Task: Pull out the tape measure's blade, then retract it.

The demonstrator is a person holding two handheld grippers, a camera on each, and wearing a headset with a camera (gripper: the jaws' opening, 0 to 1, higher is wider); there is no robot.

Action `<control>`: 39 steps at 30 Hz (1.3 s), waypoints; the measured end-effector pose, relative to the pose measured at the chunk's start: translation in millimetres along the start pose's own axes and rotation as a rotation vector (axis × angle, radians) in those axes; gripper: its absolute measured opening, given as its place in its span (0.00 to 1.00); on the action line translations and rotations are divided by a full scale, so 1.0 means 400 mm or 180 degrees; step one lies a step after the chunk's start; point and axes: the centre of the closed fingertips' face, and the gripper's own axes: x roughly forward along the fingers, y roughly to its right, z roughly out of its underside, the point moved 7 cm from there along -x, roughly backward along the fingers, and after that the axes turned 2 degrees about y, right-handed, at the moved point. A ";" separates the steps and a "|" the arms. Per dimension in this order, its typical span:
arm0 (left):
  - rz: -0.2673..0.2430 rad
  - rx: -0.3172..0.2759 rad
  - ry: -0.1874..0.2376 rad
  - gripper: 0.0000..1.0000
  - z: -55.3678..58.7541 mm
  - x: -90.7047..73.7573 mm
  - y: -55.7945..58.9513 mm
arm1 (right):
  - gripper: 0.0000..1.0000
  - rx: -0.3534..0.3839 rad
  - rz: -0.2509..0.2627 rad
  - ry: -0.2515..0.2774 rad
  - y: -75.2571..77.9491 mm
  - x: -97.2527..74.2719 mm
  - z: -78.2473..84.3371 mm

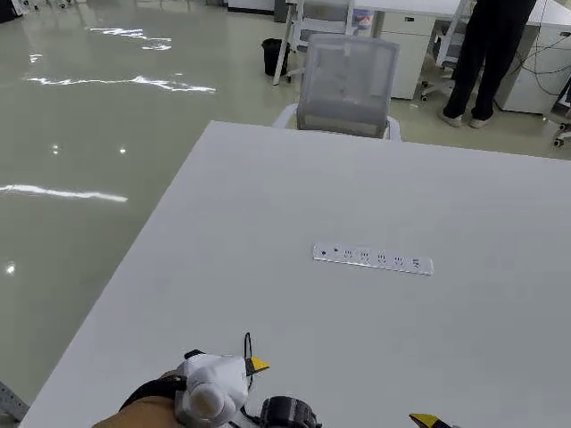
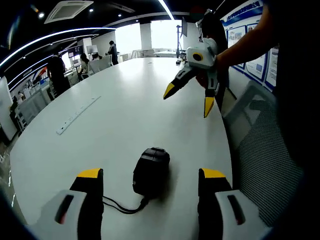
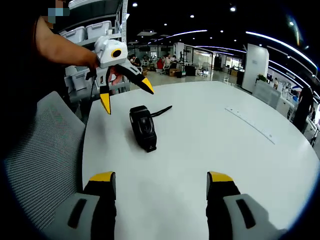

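- Head view: broad white tabletop [image 1: 375, 178], slim white socket strip [image 1: 372, 259] set into it.
- Black floor bin [image 1: 272, 55] far off; contents hidden.
- Left gripper [image 3: 126, 96] and right gripper [image 2: 188, 101]: jaws spread, holding nothing.
- Small black tape measure [image 3: 143, 125] lying on the tabletop between them; best to pin the case with one, pinch the blade tip with the other, and pull straight.

- Left tongs [image 2: 152, 173]: jaws spread wide apart, yellow tips rising from the bottom of the left gripper view, gripping nothing
- In the upper left of the right gripper view they hang with both tips slanting downward, held by a bare forearm [image 3: 65, 50] that reaches in from the left edge
- Right tongs [image 3: 161, 176]: jaws likewise parted wide; in the upper right of the left gripper view their tips point downward, on an arm [image 2: 245, 42] from the right edge
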 end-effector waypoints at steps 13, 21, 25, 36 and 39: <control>0.0074 0.0019 -0.0126 0.67 -0.018 0.045 -0.015 | 0.68 -0.0132 -0.0212 -0.0105 0.002 0.087 -0.018; 0.0230 0.0102 -0.0324 0.63 -0.012 0.074 -0.013 | 0.62 -0.0305 -0.0418 -0.0169 0.001 0.146 -0.057; 0.0298 0.0109 -0.0414 0.60 -0.001 0.090 -0.010 | 0.59 -0.0362 -0.0514 -0.0224 -0.002 0.179 -0.062; 0.0436 0.0210 -0.0643 0.46 0.013 0.129 -0.003 | 0.45 -0.0505 -0.0772 -0.0446 -0.015 0.264 -0.082; 0.0415 0.0309 -0.0680 0.42 0.011 0.136 -0.003 | 0.44 -0.0539 -0.0802 -0.0527 -0.016 0.281 -0.075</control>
